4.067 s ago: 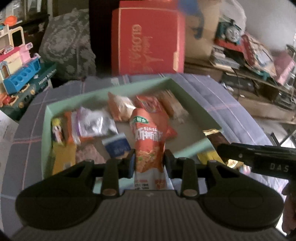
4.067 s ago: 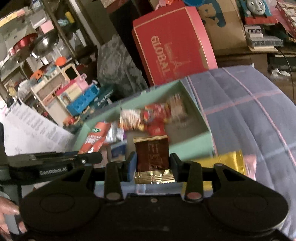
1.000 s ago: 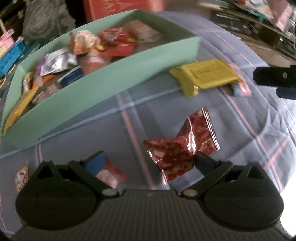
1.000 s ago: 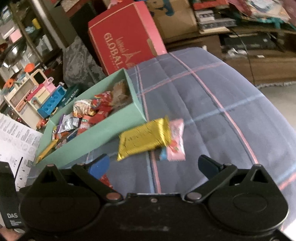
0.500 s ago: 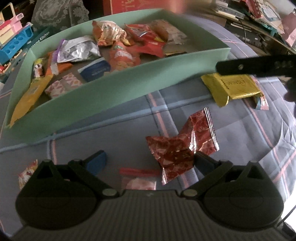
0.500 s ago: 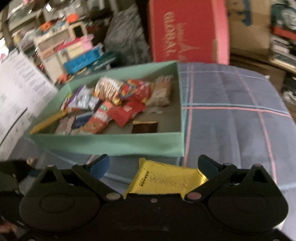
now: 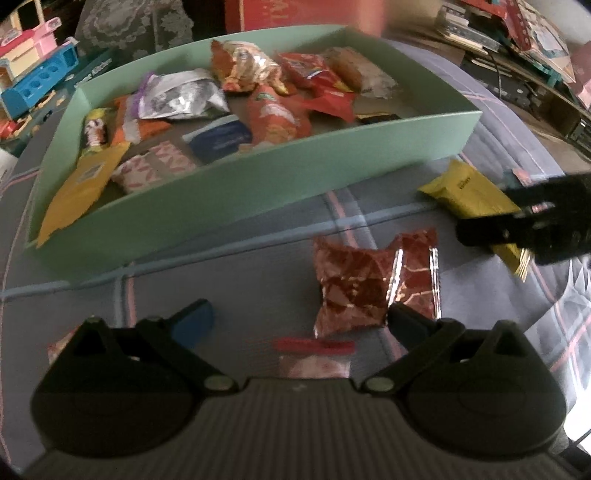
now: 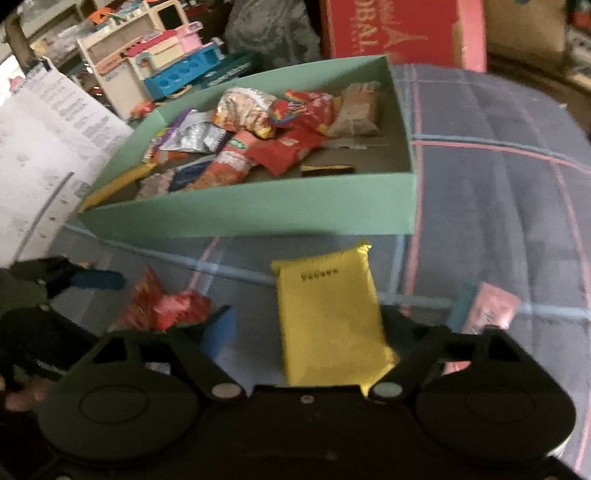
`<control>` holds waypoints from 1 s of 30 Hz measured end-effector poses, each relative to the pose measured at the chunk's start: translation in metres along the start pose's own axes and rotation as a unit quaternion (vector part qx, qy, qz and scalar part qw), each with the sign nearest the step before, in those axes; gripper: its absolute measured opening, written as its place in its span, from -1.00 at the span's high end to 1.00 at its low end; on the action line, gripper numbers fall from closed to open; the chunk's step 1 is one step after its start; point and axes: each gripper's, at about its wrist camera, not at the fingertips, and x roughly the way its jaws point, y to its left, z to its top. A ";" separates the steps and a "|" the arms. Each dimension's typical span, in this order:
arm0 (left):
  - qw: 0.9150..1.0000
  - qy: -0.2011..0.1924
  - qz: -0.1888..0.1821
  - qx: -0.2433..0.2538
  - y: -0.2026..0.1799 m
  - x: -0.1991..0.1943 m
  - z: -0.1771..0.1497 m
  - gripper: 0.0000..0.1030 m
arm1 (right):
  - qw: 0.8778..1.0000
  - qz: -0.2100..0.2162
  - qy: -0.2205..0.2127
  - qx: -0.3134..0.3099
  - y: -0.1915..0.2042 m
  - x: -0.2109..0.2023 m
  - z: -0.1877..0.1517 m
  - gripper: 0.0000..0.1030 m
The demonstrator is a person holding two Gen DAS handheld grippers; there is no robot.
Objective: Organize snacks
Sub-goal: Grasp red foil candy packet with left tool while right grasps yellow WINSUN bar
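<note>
My right tool closing round flat yellow foil snack pack, lying on plaid blanket just beside mint-green cardboard box. Prob light, slick, crinkly w/ soft filling, so pinch mid-body across short sides. Left tool wide, empty.

A red carton is seen at twelve o'clock, a toy kitchen at eleven, printed paper at nine.

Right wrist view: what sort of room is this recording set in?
Probably a cluttered living room or playroom at home: a toy kitchen set stands behind, the green snack box rests on a plaid cloth, and a red gift box leans nearby.
</note>
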 end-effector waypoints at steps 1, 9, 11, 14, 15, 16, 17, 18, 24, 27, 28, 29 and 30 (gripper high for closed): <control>1.000 -0.001 0.001 -0.003 0.002 0.000 -0.001 -1.00 | 1.000 -0.017 -0.005 -0.006 0.002 -0.002 -0.003 -0.23; 1.000 0.006 -0.001 -0.021 0.008 -0.004 -0.003 -1.00 | 0.997 -0.073 -0.017 -0.023 0.023 0.004 -0.003 -0.12; 0.999 0.010 -0.011 -0.033 0.010 -0.006 -0.002 -1.00 | 0.995 -0.094 -0.026 -0.031 0.026 0.000 -0.009 -0.02; 0.998 0.018 -0.025 -0.057 0.015 -0.009 0.001 -1.00 | 0.994 -0.103 -0.038 0.005 0.023 -0.004 -0.015 0.01; 0.997 0.021 -0.028 -0.066 0.016 -0.009 0.003 -1.00 | 0.994 -0.100 -0.044 0.031 0.017 -0.010 -0.020 0.01; 0.996 0.026 -0.033 -0.076 0.018 -0.009 0.005 -1.00 | 0.993 -0.097 -0.049 0.049 0.012 -0.015 -0.025 0.00; 0.995 0.031 -0.039 -0.089 0.019 -0.009 0.008 -1.00 | 0.992 -0.094 -0.053 0.064 0.008 -0.020 -0.031 0.00; 0.993 0.036 -0.048 -0.103 0.020 -0.008 0.010 -1.00 | 0.992 -0.092 -0.056 0.072 0.006 -0.023 -0.036 0.00; 0.983 0.050 -0.088 -0.150 0.006 0.001 0.027 -0.89 | 0.990 -0.077 -0.064 0.104 0.000 -0.038 -0.057 0.00; 0.981 0.048 -0.078 -0.168 -0.002 0.009 0.037 -0.73 | 0.988 -0.072 -0.070 0.115 0.000 -0.042 -0.063 0.00; 0.983 0.041 -0.070 -0.167 -0.006 0.011 0.040 -0.65 | 0.988 -0.072 -0.073 0.116 0.000 -0.043 -0.065 0.00; 0.985 0.034 -0.066 -0.158 -0.010 0.013 0.044 -0.37 | 0.988 -0.072 -0.075 0.116 0.000 -0.044 -0.067 0.00; 0.987 0.030 -0.060 -0.144 -0.016 0.015 0.048 -0.20 | 0.988 -0.073 -0.077 0.115 0.001 -0.046 -0.070 0.00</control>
